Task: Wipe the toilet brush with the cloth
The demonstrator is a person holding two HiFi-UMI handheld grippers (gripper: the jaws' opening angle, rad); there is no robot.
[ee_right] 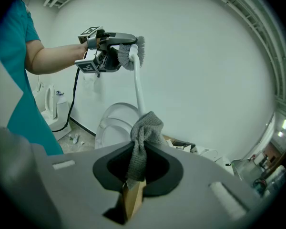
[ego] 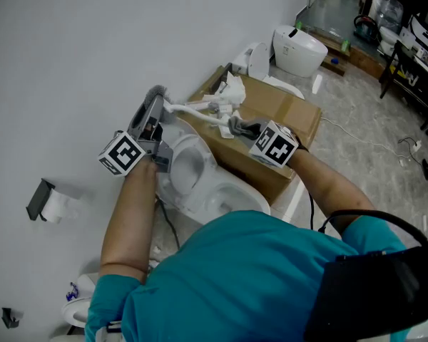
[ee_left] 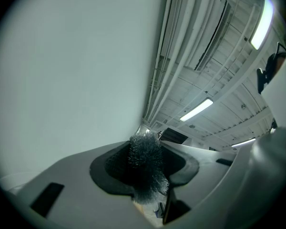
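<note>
My left gripper (ego: 155, 111) is shut on the grey bristle head of the toilet brush (ego: 158, 93), held up near the white wall. Seen from the left gripper view, the bristles (ee_left: 146, 167) fill the gap between the jaws. The brush's white handle (ego: 196, 111) runs right toward my right gripper (ego: 235, 125), which is shut on a grey cloth (ee_right: 144, 140). In the right gripper view the cloth bunches against the lower handle (ee_right: 138, 87), and the left gripper (ee_right: 125, 49) grips the brush head (ee_right: 135, 51) above.
A white toilet (ego: 200, 180) with its lid up stands below both grippers. A cardboard box (ego: 289, 112) sits just behind it, and another toilet (ego: 298, 48) stands farther back. A toilet-roll holder (ego: 46, 205) hangs on the wall at left.
</note>
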